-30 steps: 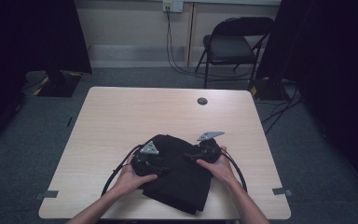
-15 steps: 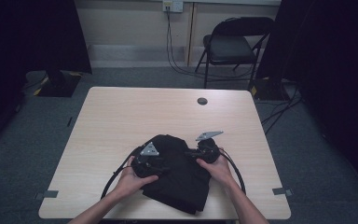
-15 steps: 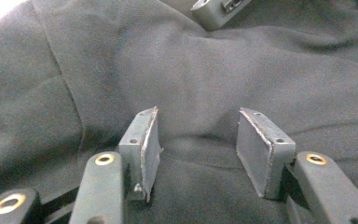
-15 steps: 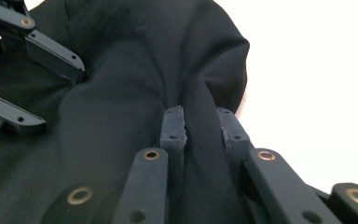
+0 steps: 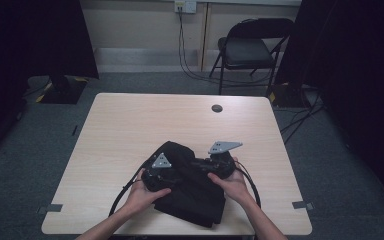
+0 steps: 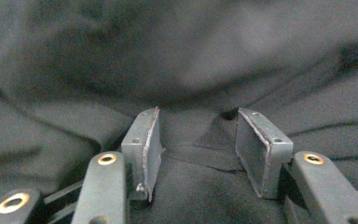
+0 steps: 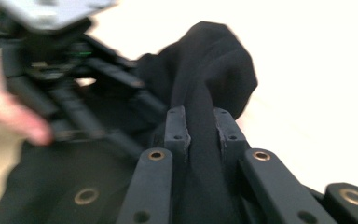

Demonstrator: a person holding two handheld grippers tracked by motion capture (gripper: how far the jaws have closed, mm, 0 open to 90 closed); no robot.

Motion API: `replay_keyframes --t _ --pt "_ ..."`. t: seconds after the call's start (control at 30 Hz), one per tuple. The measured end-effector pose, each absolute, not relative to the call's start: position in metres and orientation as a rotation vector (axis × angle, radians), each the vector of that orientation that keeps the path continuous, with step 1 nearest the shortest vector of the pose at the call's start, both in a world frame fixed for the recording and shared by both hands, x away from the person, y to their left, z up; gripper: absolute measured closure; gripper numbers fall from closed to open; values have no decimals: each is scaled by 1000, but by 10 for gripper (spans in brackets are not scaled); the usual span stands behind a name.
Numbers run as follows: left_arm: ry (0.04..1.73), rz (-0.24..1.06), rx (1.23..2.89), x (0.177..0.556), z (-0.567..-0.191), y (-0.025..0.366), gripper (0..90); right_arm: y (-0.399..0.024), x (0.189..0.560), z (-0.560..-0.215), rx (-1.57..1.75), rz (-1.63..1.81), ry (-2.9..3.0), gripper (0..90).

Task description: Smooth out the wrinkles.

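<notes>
Now the left tool [image 6: 193, 149], jaws spread, presses down on the black garment [image 5: 192, 185] bunched at the near middle of the counter [image 5: 130, 125]. Moving right, the right tool [image 7: 200, 130] pinches a ridge of cloth. Looks like mid-fold; next, the left must clamp fabric.

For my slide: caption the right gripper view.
Right gripper pinches a fold of black cloth above the table.
</notes>
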State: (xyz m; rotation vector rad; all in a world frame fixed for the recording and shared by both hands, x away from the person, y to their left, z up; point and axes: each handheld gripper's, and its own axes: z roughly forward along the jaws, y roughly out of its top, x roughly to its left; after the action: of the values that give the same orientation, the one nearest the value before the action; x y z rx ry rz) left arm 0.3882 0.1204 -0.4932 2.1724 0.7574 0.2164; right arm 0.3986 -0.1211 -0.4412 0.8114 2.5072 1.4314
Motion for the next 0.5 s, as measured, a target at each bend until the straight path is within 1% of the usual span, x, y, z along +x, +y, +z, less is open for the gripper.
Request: replay_keyframes --t 0.03,0.1,0.13,0.2,0.23,0.27,0.3,0.33,0.37,0.4,0.5 --pt "753 243 2177 387 -491 121 456 -117 393 -440 779 1418 2517 782" --pt "748 202 2183 386 -481 129 444 -117 395 -440 794 1416 2509 781" --pt "707 183 2175 385 -475 134 436 -119 398 -442 814 1428 2510 782" --pt "624 165 2136 377 -458 143 449 -122 403 -445 845 1420 2507 782" --pt "607 163 2099 372 -450 148 456 -124 405 -446 860 1422 2505 782" --pt "607 163 2099 372 -450 148 458 -125 408 -448 875 1422 2501 783" --pt "594 144 2073 368 -444 153 468 -126 410 -449 882 1415 2500 783" --pt "568 92 2054 362 -438 160 466 -126 412 -450 889 1406 2498 783" --pt "568 92 2054 362 -438 160 455 -126 412 -450 889 1406 2498 783" --pt "544 44 2056 357 -437 167 454 -128 416 -452 908 1401 2494 783" --pt "509 25 2080 351 -439 173 402 -130 420 -454 920 1394 2490 784"
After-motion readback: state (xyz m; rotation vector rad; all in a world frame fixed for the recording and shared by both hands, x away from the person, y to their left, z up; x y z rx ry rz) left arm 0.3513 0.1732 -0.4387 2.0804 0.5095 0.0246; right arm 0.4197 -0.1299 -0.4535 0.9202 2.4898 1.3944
